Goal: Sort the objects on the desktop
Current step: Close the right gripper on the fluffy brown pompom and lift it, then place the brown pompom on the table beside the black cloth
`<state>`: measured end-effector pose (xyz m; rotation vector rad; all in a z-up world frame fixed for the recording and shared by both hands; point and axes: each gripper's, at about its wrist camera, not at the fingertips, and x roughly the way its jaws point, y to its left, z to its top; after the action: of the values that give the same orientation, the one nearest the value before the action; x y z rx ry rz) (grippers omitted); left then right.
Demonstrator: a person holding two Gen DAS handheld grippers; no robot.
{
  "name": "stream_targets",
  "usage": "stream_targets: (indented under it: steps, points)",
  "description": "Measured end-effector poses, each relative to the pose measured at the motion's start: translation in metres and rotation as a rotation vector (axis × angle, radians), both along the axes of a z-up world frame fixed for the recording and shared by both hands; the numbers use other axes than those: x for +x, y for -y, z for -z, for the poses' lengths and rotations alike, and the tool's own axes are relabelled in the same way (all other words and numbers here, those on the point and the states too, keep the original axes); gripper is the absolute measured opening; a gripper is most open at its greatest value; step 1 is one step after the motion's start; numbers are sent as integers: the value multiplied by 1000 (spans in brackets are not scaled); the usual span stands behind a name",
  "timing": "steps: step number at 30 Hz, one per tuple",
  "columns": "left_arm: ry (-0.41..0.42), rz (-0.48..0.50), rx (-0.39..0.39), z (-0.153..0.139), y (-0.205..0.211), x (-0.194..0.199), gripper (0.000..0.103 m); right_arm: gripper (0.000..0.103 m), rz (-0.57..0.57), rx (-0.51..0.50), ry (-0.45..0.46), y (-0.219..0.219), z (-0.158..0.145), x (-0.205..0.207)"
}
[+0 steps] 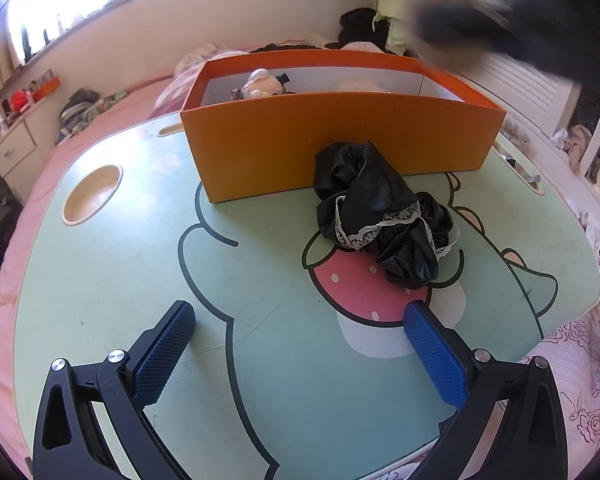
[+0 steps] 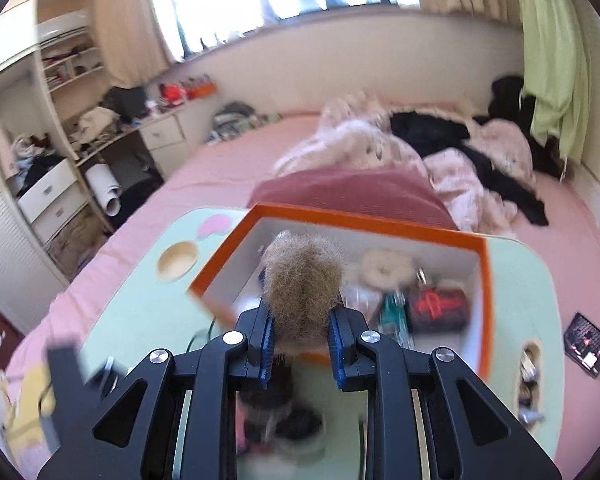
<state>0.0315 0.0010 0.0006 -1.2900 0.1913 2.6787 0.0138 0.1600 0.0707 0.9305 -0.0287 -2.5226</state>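
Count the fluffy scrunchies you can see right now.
2. A brown fuzzy scrunchie is pinched between the right gripper fingers above the orange cardboard box. A cream fluffy scrunchie lies inside the box. Others may be hidden there.

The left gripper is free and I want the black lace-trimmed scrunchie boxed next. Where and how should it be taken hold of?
Best guess: pinch the black scrunchie across its bunched near lobe, coming down from above on the side away from the orange box. It lies crumpled flat on the table, its far end close against the box wall, so only the near part leaves the left gripper fingers room.
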Motion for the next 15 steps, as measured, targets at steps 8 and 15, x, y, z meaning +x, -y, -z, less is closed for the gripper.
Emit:
stream_targets:
  steps: [8,15]
  points:
    - [-1,22,1,0,1,-1,103,25,88,37,161,-22,66,8]
    - [-1,22,2,-1,2,-1,103,59,85,-1,161,-36,73,11]
